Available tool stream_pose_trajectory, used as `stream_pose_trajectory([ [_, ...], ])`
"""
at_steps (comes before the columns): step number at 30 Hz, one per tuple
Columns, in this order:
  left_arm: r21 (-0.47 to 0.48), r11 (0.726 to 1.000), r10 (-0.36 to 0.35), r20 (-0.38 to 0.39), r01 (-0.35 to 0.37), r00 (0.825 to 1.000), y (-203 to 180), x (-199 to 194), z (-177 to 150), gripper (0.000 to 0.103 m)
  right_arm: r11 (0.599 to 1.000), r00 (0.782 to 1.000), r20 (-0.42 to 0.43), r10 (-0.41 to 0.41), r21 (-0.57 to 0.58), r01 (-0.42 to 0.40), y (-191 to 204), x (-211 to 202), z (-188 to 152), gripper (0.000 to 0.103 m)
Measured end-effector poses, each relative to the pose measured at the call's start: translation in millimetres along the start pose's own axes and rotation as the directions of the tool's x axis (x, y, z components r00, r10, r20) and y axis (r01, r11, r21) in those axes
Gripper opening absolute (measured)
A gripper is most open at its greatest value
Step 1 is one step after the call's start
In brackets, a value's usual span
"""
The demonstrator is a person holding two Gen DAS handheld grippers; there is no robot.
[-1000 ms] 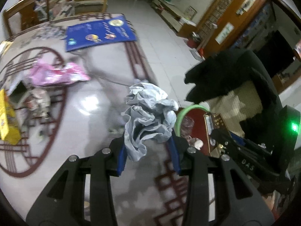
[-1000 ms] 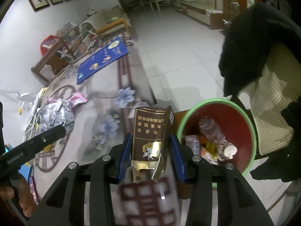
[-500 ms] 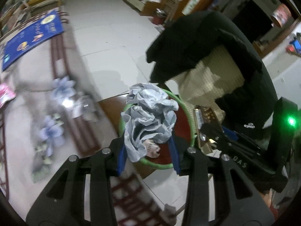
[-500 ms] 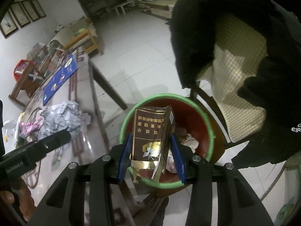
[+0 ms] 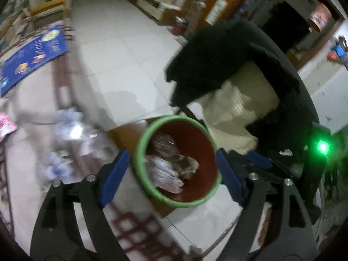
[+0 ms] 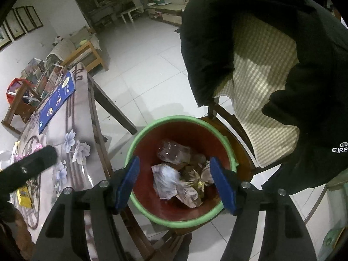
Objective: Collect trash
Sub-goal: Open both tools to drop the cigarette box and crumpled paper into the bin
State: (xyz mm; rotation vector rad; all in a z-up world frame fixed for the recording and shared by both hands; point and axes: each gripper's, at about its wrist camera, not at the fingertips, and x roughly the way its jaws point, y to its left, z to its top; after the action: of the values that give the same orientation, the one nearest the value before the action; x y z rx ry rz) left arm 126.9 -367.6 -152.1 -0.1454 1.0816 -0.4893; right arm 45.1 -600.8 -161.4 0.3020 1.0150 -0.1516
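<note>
The dining table (image 6: pixel 71 130) takes up the left of the room, its flowered cloth strewn with litter, a blue booklet (image 6: pixel 57 100) lying at the far end. Just off its edge stands a chair draped in a black jacket (image 6: pixel 282 65), and on the chair's wooden seat sits the red bin with the green rim (image 6: pixel 152 214).

Both grippers hang over that bin, each with its jaws spread wide and nothing between them. The right gripper (image 6: pixel 174 182) looks straight down into it; the left gripper (image 5: pixel 171 176) frames it from the table side, its view smeared by motion. In the bin lie a clear plastic bottle (image 6: pixel 174 151), a crumpled pale paper wad (image 6: pixel 166 177) and a crushed brownish carton (image 6: pixel 191 187), all well below the rim.

I'd say the drop is done here, so the thing now is to lift both tools straight up before swinging back, keeping clear of the rim, since a bin perched on a chair seat looks easy to tip. Then go for what remains on the table: the pink wrapper (image 5: pixel 6 126) and the yellow packet (image 6: pixel 25 195).
</note>
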Motion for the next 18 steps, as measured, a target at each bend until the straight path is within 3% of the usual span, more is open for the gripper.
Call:
stream_pose_trajectory([
  [3, -0.119, 0.990, 0.083, 0.064, -0.075, 0.994, 51, -33, -7, 0.079, 1.000, 1.000, 0.001, 0.008, -0.021, -0.008, 13, 0, -1, 0.065],
  [7, -0.314, 0.933, 0.222, 0.125, -0.174, 0.967, 132, -87, -26, 0.079, 0.998, 0.999, -0.021, 0.033, -0.056, -0.034, 39, 7, -2, 0.065],
  [12, -0.509, 0.801, 0.419, 0.101, -0.315, 0.902, 224, -146, -62, 0.079, 0.987, 0.996, -0.046, 0.082, -0.135, -0.088, 96, 15, -5, 0.065],
  [13, -0.542, 0.764, 0.460, 0.079, -0.350, 0.884, 244, -155, -72, 0.079, 0.983, 0.994, -0.050, 0.095, -0.154, -0.102, 110, 16, -6, 0.065],
  [16, -0.615, 0.679, 0.516, 0.012, -0.400, 0.856, 293, -171, -92, 0.079, 0.968, 0.989, -0.064, 0.132, -0.207, -0.143, 152, 17, -12, 0.065],
  [18, -0.626, 0.645, 0.546, -0.023, -0.438, 0.837, 319, -173, -99, 0.079, 0.956, 0.986, -0.068, 0.152, -0.244, -0.164, 177, 15, -17, 0.065],
])
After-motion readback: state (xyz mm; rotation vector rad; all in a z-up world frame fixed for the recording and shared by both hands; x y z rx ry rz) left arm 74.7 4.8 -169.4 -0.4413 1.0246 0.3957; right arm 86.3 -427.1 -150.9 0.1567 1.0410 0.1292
